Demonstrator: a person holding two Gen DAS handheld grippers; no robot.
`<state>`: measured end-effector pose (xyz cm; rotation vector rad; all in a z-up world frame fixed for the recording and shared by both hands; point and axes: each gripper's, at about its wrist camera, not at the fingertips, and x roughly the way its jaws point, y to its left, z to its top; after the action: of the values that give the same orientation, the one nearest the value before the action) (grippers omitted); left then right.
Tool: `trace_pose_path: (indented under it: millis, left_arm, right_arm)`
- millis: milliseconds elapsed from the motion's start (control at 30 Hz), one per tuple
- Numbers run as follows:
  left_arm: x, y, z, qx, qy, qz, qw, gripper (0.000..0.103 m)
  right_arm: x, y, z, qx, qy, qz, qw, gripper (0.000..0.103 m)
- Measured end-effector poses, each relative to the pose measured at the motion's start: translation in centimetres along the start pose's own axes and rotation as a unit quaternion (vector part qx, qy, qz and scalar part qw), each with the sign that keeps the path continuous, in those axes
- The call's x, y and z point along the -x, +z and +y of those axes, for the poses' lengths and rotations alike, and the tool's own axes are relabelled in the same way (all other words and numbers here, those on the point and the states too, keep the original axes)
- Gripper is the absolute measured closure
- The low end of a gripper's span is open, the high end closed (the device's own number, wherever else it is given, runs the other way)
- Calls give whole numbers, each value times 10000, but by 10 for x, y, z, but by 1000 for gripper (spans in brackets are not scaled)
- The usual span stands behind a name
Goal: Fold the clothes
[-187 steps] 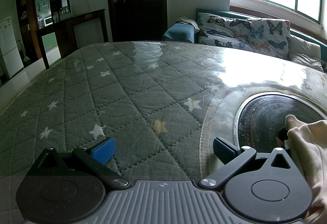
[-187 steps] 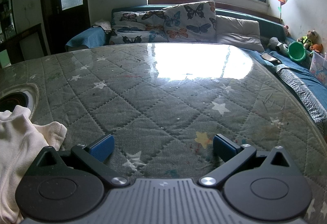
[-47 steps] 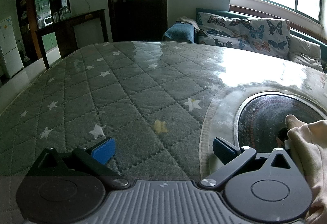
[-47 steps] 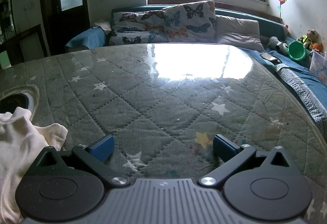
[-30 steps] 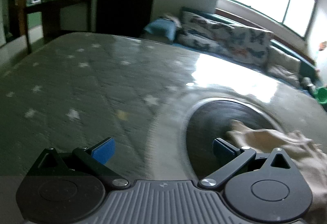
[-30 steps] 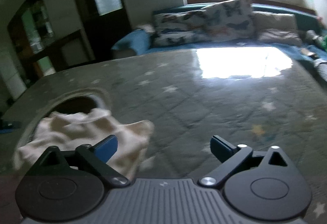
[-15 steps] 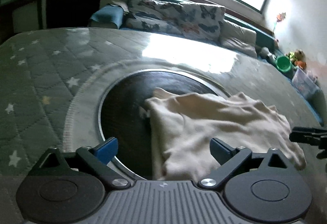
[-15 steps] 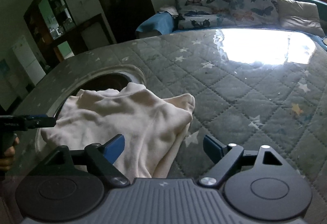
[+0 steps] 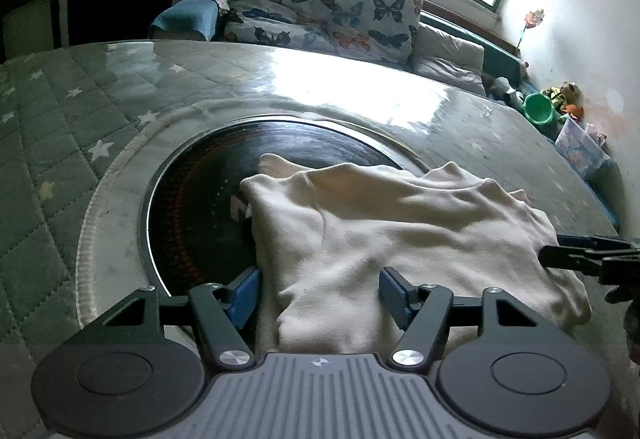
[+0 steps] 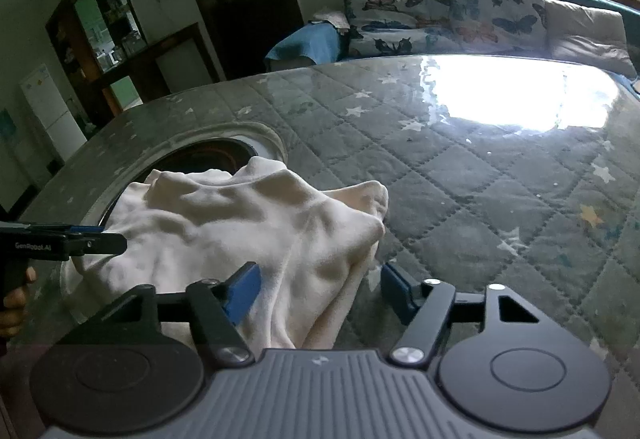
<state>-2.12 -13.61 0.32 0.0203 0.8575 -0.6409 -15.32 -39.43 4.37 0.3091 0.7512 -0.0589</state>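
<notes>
Over the near edge of the quilted table point(image 9: 60, 127), in the left wrist view, the left gripper point(image 9: 318, 295) is closing, half-wide, with a bunched edge of the cream garment point(image 9: 400, 231) between its blue pads point(image 9: 244, 293) but not yet pinched. The garment lies crumpled across the dark round inset point(image 9: 192, 207). Nipping only a top fold (likely, given the bunching) would lift one layer and drag the rest.

In the right wrist view, the right gripper point(image 10: 316, 293) is closing likewise on the garment's opposite edge point(image 10: 256, 227); unmatched grabs could twist the cloth.
</notes>
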Motion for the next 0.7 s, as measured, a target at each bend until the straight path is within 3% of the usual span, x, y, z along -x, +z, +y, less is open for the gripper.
trace_pose_path:
  millis: [100,267,367,433,500,700]
  left_arm:
    - [0,0,-2,-11,-54,12,10000,42]
    - [-1,1,-4,-21,-79,31,10000,49]
    - [-2,2,-5,-42,-102,27,9999,59]
    - [-2,3,-7,-47,-130,21,9999,67]
    - [-2,4,-8,-36,-139,22,9999,74]
    - [-2,7,-17,-52,-245,44,9997,82]
  right_arm:
    - [0,2,-2,-93,56,-24,9999,44]
    - [-5,3,-1,-122,79,-18,9999,44]
    - [-6,3,3,-83,117,-7,9999,54]
    - [-6,3,3,-88,155,-5,9998,74]
    - [-6,2,1,-172,226,-20,9996,83]
    - [13,0,-1,-92,81,-295,9995,88]
